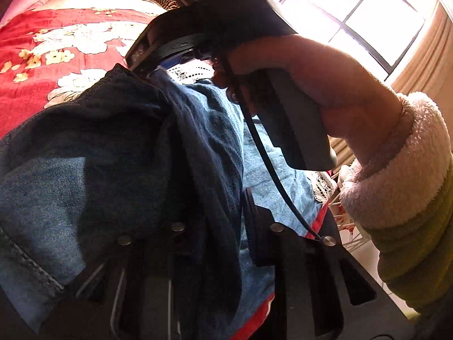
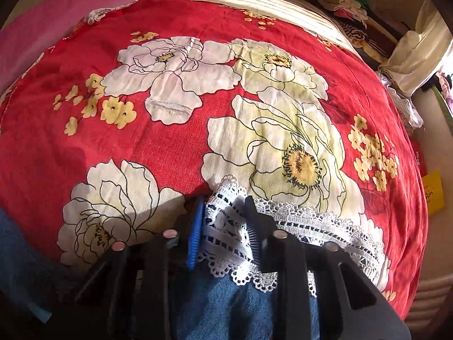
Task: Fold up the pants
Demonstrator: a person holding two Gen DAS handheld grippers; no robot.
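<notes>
The blue denim pants (image 1: 113,141) lie bunched on the bed and drape over my left gripper (image 1: 226,206). It is shut on a dark fold of the denim, and the cloth hides its left finger. The pants carry a white lace hem (image 2: 311,223). My right gripper (image 2: 223,226) is shut on that lace, which is pinched between its blue ribbed pads (image 2: 195,235), with denim (image 2: 240,306) hanging below. In the left wrist view the right gripper (image 1: 158,69) sits just beyond the denim, held by a person's hand (image 1: 325,85).
A red bedspread (image 2: 198,147) with large white flowers covers the bed. Pink cloth (image 2: 85,5) lies at its far left and a heap of clothes (image 2: 351,8) at the far right. A bright window (image 1: 354,14) stands behind the fleece-cuffed sleeve (image 1: 396,170).
</notes>
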